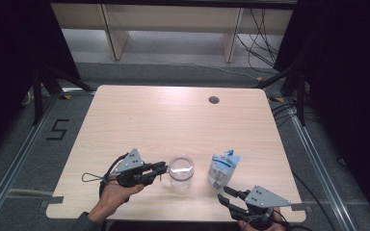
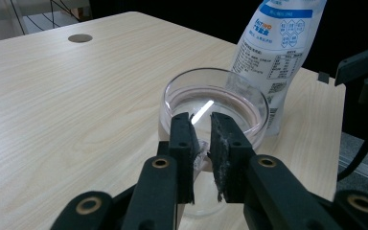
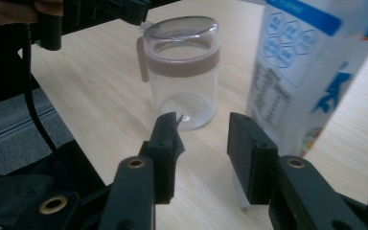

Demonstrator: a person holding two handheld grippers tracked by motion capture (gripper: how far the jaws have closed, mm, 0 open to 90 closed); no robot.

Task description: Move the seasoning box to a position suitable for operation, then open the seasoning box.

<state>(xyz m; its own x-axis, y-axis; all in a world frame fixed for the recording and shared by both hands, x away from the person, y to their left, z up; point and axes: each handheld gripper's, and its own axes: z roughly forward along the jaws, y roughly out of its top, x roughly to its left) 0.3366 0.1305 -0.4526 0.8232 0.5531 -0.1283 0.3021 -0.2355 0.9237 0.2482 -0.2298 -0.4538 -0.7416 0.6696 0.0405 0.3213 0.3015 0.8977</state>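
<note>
Item 1, clear jar [image 1: 181, 171]: stands upright on the surface [image 1: 173, 120] near its front edge, long axis vertical; transparent lid seated, brownish band below the lid, small tab at the rim on the side toward the left gripper.

Item 2, white-and-blue pouch [image 1: 223, 168]: stands upright just beside the jar, on the jar's right in the high view; printed label, slightly leaning; apart from the jar by a small gap.

Item 3, left gripper [image 1: 161, 169]: held level, pointing across the surface at the jar's upper rim. Fingers [image 2: 182, 143] narrow, drawn close on the tab at the lid's edge; a sliver of clear plastic shows between them in the left gripper view. Judged to be a hold on the lid tab.

Item 4, right gripper [image 1: 224, 193]: low at the front edge of the surface, pointing away from the person toward the pouch's base. Fingers [image 3: 166, 143] half apart, nothing pressed between them; the pouch's lower corner lies just ahead of and beside the right-hand finger in the right gripper view, the jar farther off to the other side.

Governing relation: the pouch lies straight ahead of the right gripper and is nearer that hand; its long axis is vertical, so the fingers, set side by side, would need to straddle its width
</note>
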